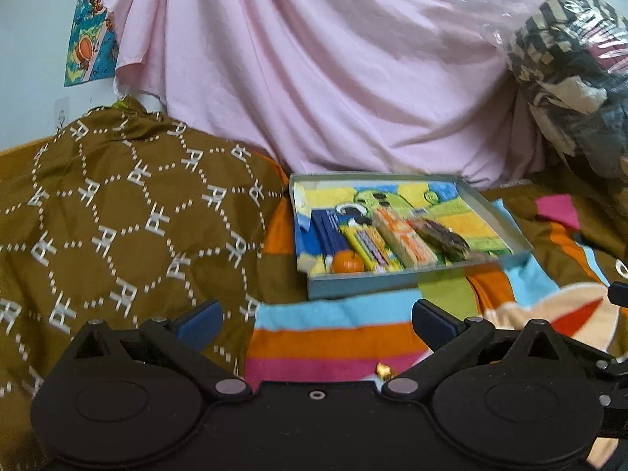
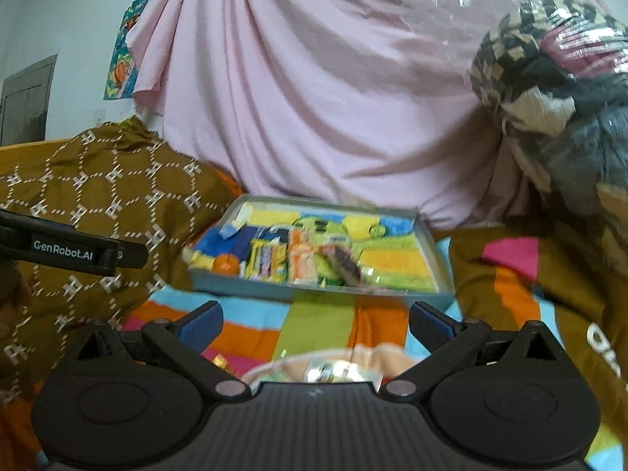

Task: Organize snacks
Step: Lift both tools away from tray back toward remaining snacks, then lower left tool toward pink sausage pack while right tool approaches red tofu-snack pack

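— Snacks, where are they?
— In the grey tray on the striped blanket: at its left front corner an orange, then a yellow pack, an orange pack, a dark wrapper.
— And the claws?
— The left gripper has its jaws wide apart and holds nothing. The right gripper is equally wide, also without load, above the blanket.

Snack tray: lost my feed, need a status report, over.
Left tool open, empty. Right tool open, empty. Snack tray on striped blanket ahead, holds orange and packets in a row. Small gold wrapper loose on the blanket.
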Demonstrator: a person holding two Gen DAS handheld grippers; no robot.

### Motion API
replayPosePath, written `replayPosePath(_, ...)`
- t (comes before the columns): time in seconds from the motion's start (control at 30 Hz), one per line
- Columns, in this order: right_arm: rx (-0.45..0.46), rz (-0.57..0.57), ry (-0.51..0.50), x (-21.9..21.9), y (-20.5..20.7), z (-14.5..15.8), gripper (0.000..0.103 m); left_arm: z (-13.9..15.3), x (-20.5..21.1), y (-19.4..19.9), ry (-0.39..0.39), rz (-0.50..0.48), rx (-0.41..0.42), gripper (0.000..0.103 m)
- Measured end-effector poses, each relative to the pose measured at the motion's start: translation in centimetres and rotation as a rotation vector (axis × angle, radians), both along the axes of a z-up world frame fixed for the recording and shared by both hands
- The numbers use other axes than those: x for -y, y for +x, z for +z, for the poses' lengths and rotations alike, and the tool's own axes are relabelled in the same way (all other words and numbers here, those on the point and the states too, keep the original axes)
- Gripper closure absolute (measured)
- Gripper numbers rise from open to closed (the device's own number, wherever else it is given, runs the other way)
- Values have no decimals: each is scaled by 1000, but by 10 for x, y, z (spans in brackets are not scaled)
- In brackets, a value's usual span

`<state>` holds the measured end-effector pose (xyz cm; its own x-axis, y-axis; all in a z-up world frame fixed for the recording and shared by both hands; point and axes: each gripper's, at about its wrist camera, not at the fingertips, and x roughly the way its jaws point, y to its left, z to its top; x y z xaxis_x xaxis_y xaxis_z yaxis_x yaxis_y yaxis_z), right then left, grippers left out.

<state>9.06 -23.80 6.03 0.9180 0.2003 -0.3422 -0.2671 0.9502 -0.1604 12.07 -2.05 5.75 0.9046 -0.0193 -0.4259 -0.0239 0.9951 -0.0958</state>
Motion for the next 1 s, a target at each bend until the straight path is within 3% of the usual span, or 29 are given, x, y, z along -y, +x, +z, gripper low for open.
replayPosePath(0.43,-126,-16,-12,-3,-45,-34,0,-36,-1,-38,14,-10,-95,1)
replayPosePath(0.6,-183,-30,-24,-4,-49,-47,0,-50,3,-40,14,-33,-155,1)
replayPosePath(1.0,-264,-67,-23,-2,-44,-64,0,-69,15,-35,56,-84,-200,1)
